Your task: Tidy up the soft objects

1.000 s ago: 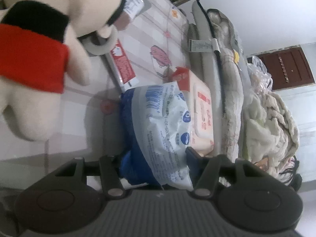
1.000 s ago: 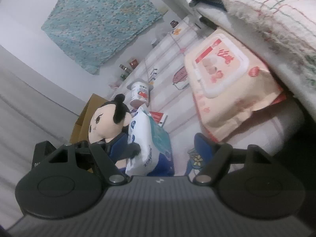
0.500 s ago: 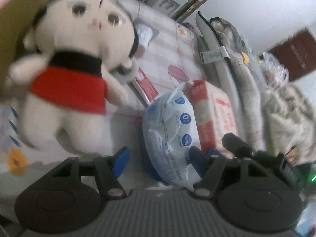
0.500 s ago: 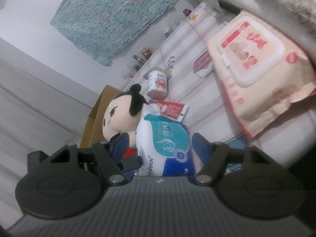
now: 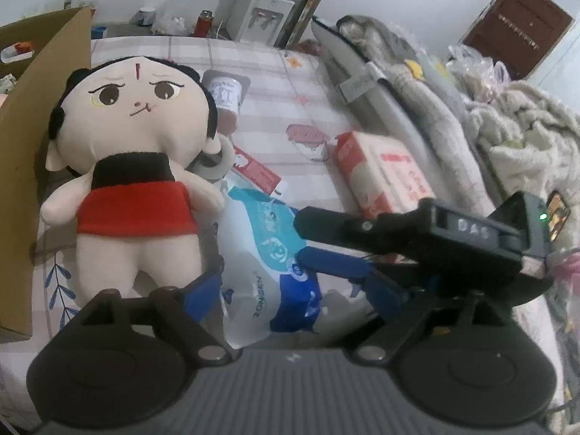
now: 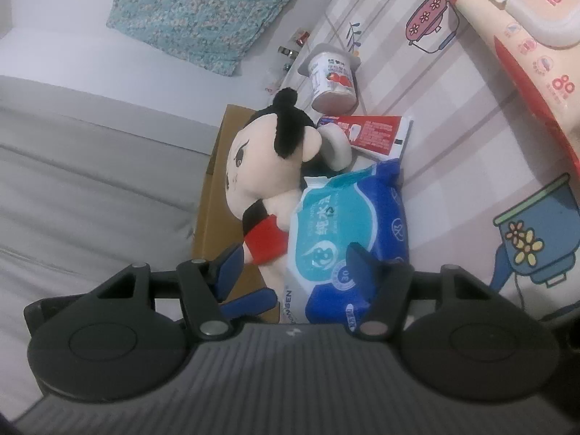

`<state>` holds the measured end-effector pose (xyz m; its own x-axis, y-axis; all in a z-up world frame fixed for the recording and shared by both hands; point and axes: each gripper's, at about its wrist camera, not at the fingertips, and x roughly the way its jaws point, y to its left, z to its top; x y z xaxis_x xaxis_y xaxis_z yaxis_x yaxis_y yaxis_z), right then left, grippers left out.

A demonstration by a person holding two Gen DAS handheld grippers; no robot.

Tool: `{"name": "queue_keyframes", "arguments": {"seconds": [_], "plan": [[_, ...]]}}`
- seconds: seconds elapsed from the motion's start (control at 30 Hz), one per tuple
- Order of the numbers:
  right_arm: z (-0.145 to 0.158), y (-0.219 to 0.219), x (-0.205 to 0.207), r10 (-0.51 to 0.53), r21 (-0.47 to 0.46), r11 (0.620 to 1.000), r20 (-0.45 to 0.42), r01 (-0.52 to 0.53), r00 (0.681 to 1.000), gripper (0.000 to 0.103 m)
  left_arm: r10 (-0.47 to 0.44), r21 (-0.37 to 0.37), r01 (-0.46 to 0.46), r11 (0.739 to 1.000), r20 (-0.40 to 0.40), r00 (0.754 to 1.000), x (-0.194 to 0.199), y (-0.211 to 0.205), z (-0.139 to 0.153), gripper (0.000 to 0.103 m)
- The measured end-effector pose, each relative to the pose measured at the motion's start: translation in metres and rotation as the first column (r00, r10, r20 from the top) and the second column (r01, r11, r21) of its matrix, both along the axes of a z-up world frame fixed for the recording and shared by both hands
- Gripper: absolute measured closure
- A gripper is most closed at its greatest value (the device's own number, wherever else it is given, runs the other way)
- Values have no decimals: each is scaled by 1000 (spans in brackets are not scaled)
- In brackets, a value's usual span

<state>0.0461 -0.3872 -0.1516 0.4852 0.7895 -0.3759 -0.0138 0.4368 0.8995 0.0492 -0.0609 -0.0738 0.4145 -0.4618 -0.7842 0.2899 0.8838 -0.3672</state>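
Observation:
A plush doll (image 5: 134, 166) with a cream face, black hair and red skirt lies on the bed against a cardboard box (image 5: 32, 137); it also shows in the right wrist view (image 6: 268, 181). A blue and white wet-wipe pack (image 5: 275, 268) lies beside it, also seen in the right wrist view (image 6: 348, 224). My left gripper (image 5: 293, 290) is open above the pack's near end. My right gripper (image 6: 293, 272) is open, its fingers straddling the pack; from the left wrist view it reaches in from the right (image 5: 326, 239).
A pink wipe pack (image 5: 384, 177) lies to the right, also in the right wrist view (image 6: 525, 36). A yogurt cup (image 6: 331, 81), a red toothpaste box (image 6: 366, 132) and a grey ring (image 5: 214, 161) lie behind the doll. Folded bedding (image 5: 435, 101) is piled at right.
My left gripper let go of the blue wipe pack, opened and pulled back and up. My right gripper moved in over the pack and now straddles it.

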Motion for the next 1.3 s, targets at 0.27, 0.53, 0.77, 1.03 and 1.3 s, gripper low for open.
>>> {"name": "queue_keyframes", "arguments": {"seconds": [0.27, 0.53, 0.77, 1.03, 1.3], "plan": [[1, -17, -4, -71, -110, 992, -4, 70, 997, 39, -53, 113, 51, 992, 14, 999, 2, -18, -8, 21], [-10, -5, 9, 6, -112, 994, -45, -11, 999, 39, -107, 135, 104, 985, 17, 994, 2, -29, -14, 18], [-3, -30, -8, -32, -90, 996, -51, 27, 998, 39, -206, 130, 200, 971, 32, 978, 1, -51, -19, 14], [18, -44, -21, -79, -139, 987, 9, 79, 997, 39, -222, 207, 211, 955, 35, 974, 4, -55, -9, 7], [93, -55, -15, -67, -216, 970, 216, 114, 974, 38, -198, 348, 176, 921, 28, 980, 26, -83, -30, 8]]}}
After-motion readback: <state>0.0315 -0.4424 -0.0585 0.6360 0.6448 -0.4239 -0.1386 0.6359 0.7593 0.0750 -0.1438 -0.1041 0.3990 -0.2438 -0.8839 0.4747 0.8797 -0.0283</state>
